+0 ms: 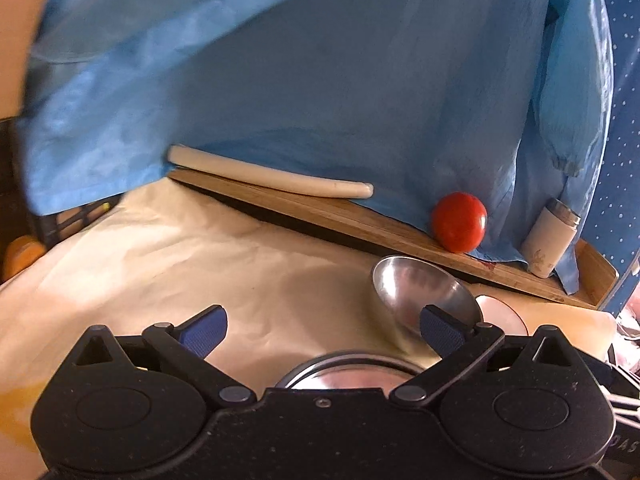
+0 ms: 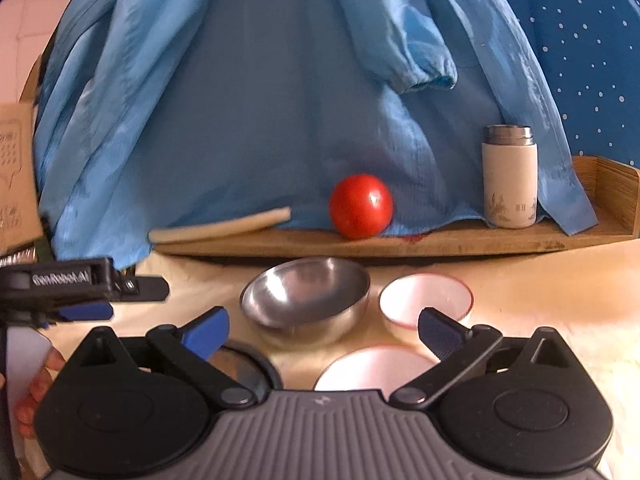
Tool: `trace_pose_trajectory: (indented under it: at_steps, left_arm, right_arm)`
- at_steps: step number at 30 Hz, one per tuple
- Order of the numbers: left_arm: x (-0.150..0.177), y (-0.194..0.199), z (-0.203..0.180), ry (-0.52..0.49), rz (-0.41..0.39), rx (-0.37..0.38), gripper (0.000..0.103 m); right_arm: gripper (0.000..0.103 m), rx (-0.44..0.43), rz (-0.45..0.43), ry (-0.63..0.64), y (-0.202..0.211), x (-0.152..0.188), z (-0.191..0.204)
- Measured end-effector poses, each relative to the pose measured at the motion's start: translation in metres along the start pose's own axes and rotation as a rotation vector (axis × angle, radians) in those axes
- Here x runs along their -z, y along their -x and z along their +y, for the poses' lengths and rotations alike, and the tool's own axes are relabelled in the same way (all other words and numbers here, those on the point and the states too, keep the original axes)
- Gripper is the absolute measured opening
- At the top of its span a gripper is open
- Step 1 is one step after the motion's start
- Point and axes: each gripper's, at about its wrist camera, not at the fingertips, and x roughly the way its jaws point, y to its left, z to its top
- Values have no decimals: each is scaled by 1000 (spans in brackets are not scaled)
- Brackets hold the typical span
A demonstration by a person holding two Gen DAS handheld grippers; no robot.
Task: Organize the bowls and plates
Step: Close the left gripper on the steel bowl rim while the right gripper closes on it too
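Left wrist view: left gripper point(image 1: 322, 330) had jaws spread wide, nothing between the pads. A steel plate point(image 1: 348, 372) sat partly hidden just under the gripper body. Right of centre a steel bowl point(image 1: 420, 292) rested on the cream table cover point(image 1: 200, 248), touching a pink bowl point(image 1: 500, 314) at its right. Behind, a wooden tray point(image 1: 360, 216) held a white stick point(image 1: 264, 174), a tomato point(image 1: 459, 222) and a flask point(image 1: 550, 240), all against blue cloth point(image 1: 320, 80).

Right wrist view, left to right: the left gripper showed side-on at the left edge with a hand point(image 2: 36, 380) below it. A dark-rimmed plate point(image 2: 248, 368) lay under the left finger of the right gripper point(image 2: 324, 332), whose jaws were also wide apart and empty. Steel bowl sat ahead at centre, one pink bowl just right of it, a second pink bowl point(image 2: 372, 370) nearer, partly under the gripper.

Judgement: both grippers looked free between placements, with the dishes grouped but not stacked. Next move likely calls for picking one pink bowl by its rim and nesting it in the other, keeping clear of the steel bowl beside it. The thin rim needs a square grip or it may slip.
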Motion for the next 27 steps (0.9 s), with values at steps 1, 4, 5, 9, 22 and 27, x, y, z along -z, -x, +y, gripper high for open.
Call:
trace_pose_trajectory:
  at_steps: [1, 4, 5, 9, 22, 27]
  left_arm:
    - [-2, -4, -1, 0, 5, 2, 102]
    - [-10, -22, -5, -3, 25, -9, 102]
    - [-13, -27, -6, -4, 34, -12, 102]
    - [-24, -53, -5, 2, 89, 0, 102]
    - [-34, -109, -11, -18, 234, 26, 102]
    - [-37, -120, -10, -18, 251, 33, 102]
  right_arm:
    - [102, -3, -4, -8, -3, -3, -2]
    - [102, -13, -5, -26, -12, -10, -5]
    - [102, -14, -1, -28, -15, -12, -5]
    - [102, -26, 12, -38, -28, -13, -5]
    - [102, -96, 75, -94, -56, -4, -14]
    - [102, -120, 105, -122, -62, -3, -17]
